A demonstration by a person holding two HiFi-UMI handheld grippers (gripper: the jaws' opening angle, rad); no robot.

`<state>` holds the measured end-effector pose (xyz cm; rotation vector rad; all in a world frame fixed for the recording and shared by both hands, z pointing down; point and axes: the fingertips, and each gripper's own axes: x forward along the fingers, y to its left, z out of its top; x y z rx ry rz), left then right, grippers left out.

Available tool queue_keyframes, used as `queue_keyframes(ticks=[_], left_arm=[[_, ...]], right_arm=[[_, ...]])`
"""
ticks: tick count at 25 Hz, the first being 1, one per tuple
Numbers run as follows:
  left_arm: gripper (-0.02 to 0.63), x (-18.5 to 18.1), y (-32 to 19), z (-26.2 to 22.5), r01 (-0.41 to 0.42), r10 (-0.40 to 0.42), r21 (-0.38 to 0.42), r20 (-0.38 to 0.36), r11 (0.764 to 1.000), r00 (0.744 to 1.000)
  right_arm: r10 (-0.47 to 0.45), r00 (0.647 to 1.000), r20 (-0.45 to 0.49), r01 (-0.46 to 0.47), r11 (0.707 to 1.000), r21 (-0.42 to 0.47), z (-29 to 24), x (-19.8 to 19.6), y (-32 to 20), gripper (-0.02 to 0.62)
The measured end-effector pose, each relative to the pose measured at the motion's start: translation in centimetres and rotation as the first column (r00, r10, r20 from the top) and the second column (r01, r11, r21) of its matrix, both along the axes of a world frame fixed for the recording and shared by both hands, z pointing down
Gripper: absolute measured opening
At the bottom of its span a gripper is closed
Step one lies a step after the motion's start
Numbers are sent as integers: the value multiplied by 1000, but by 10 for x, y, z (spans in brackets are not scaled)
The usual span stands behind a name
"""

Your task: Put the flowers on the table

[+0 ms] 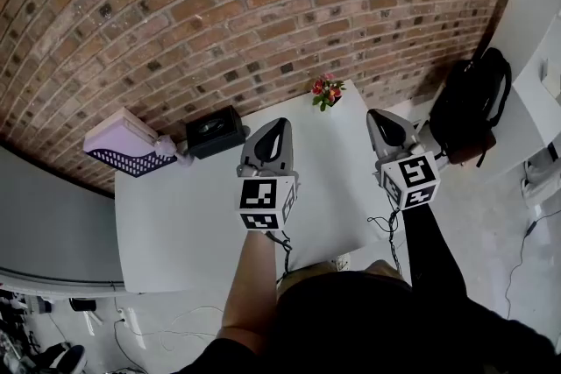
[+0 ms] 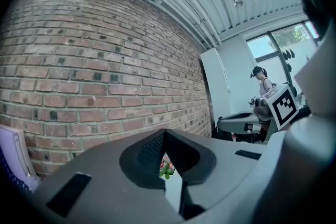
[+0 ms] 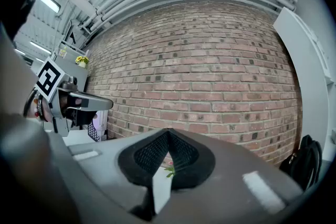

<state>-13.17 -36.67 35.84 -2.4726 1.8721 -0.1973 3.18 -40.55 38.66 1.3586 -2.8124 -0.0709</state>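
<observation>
A small bunch of red and pink flowers [image 1: 328, 90] with green leaves stands at the far edge of the white table [image 1: 175, 223], close to the brick wall. My left gripper [image 1: 279, 125] hovers over the table's middle, pointing at the wall, its jaws shut with nothing held. My right gripper [image 1: 377, 114] hangs beside it near the table's right edge, jaws also closed and empty. Both stop well short of the flowers. In the left gripper view the flowers [image 2: 167, 168] peek through the slit under the joined tips [image 2: 164, 131]. The right gripper view shows the flowers [image 3: 169, 168] likewise below its tips [image 3: 168, 131].
A lavender perforated crate [image 1: 131, 149] and a black box [image 1: 215, 131] sit at the table's far left. A black backpack [image 1: 473, 105] leans on the floor to the right. Cables and a socket [image 1: 342, 261] hang at the table's near edge. A person [image 2: 261, 78] stands far off.
</observation>
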Motion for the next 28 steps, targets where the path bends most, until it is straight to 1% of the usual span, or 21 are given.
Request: queue_keyframes(ticks=[3, 5, 7, 15, 28], left_arm=[[9, -2, 0, 1, 8, -8, -3, -35, 1000, 999], [9, -4, 0, 1, 16, -16, -4, -42, 1000, 999], [9, -5, -1, 1, 21, -21, -1, -42, 1000, 999], [9, 5, -4, 4, 5, -5, -4, -39, 1000, 999], [9, 6, -9, 6, 3, -3, -4, -28, 1000, 1000]], right_arm=[[-6, 1000, -3, 6, 1000, 4, 1, -2, 2, 0], [-4, 1000, -28, 5, 1000, 18, 2, -2, 4, 0], [-1, 999, -47, 2, 1000, 26, 2, -3, 4, 0], [-7, 999, -34, 8, 1000, 23, 2, -1, 2, 0], [-14, 999, -33, 14, 1000, 13, 6, -1, -3, 0]])
